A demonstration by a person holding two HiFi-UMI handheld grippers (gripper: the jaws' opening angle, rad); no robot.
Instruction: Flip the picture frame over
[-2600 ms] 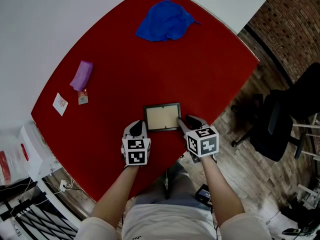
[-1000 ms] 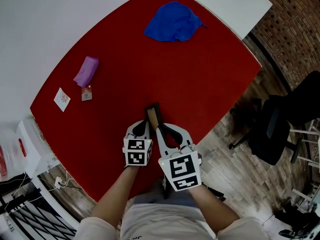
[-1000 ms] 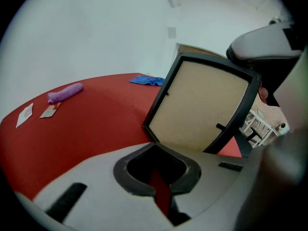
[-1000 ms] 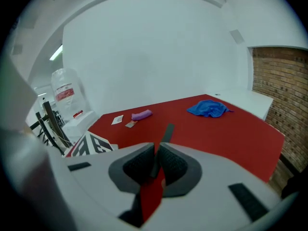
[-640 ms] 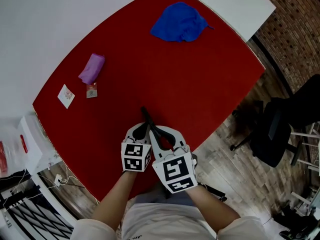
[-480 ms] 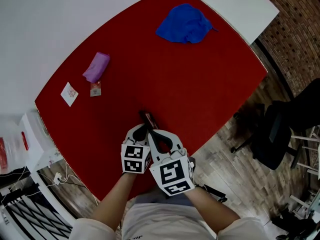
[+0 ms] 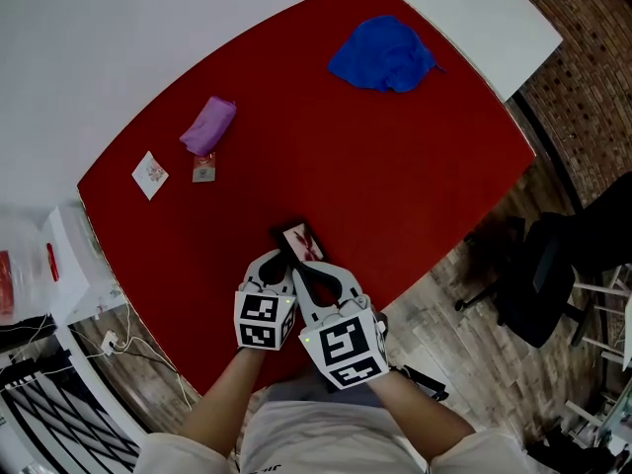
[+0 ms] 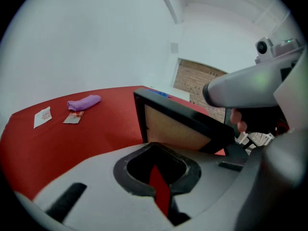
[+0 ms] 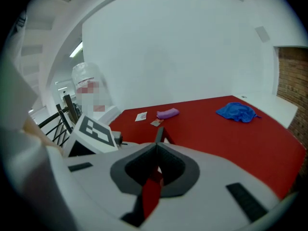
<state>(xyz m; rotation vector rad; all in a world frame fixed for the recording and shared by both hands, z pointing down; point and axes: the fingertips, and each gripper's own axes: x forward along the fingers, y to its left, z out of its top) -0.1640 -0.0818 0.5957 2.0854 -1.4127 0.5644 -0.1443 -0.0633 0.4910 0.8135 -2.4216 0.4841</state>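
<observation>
Picture frame, black-rimmed, stands tilted on edge near the red tabletop's front edge. Its beige face is turned toward the left gripper, whose jaws are closed and empty. Right gripper clamps its rim. 2.6 s earlier it lay flat, beige face up.
</observation>
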